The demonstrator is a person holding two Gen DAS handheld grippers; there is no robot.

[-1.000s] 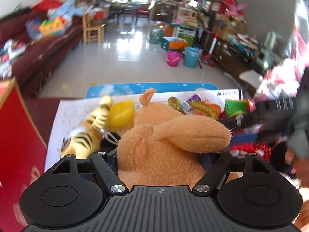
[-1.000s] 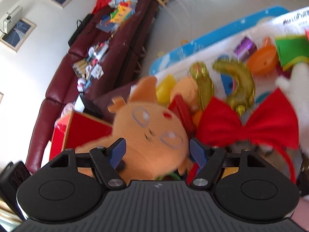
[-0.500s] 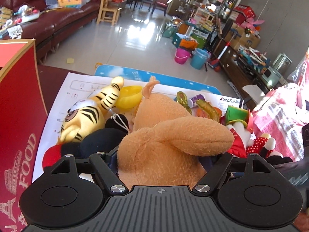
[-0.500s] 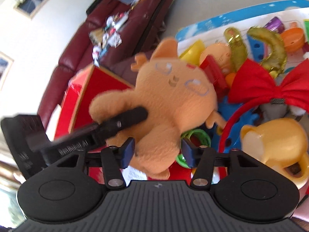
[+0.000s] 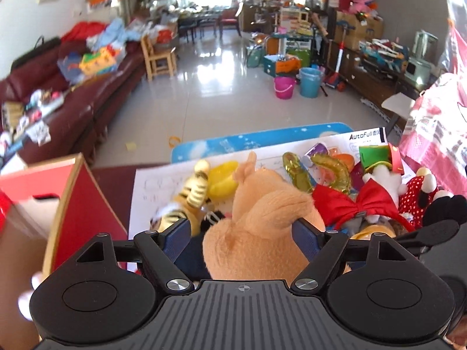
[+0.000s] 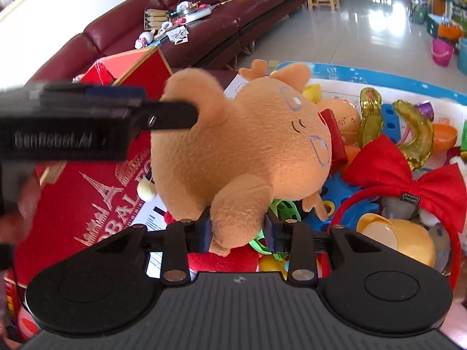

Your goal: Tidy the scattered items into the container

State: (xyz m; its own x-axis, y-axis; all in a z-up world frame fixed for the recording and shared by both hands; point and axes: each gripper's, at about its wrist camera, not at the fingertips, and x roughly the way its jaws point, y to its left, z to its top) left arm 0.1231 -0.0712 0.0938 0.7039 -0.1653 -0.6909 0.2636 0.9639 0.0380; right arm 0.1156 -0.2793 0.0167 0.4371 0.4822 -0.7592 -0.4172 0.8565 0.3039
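Observation:
An orange plush animal [image 6: 248,151] hangs over the toy pile between both grippers. My right gripper [image 6: 238,233] has its pads pressed on one of the plush's legs, and its jaws are still closing. In the left wrist view the plush [image 5: 262,227] sits between the fingers of my left gripper [image 5: 240,230]. These jaws are opening: the right pad touches the fur and a gap shows at the left pad. The left gripper's finger [image 6: 172,113] lies under the plush's arm. The red box [image 6: 96,189] [image 5: 81,204] stands open just left of the pile.
Several toys crowd a white sheet [image 5: 157,186]: a tiger plush [image 5: 192,201], a red bow headband [image 6: 408,175], a yellow cup [image 6: 394,242], a dotted plush [image 5: 414,195]. A dark red sofa [image 5: 73,108] runs along the left. Tiled floor lies beyond.
The right jaws have narrowed onto the plush's leg. The left jaws have widened and that gripper has risen. The plush has turned and swung toward the red box.

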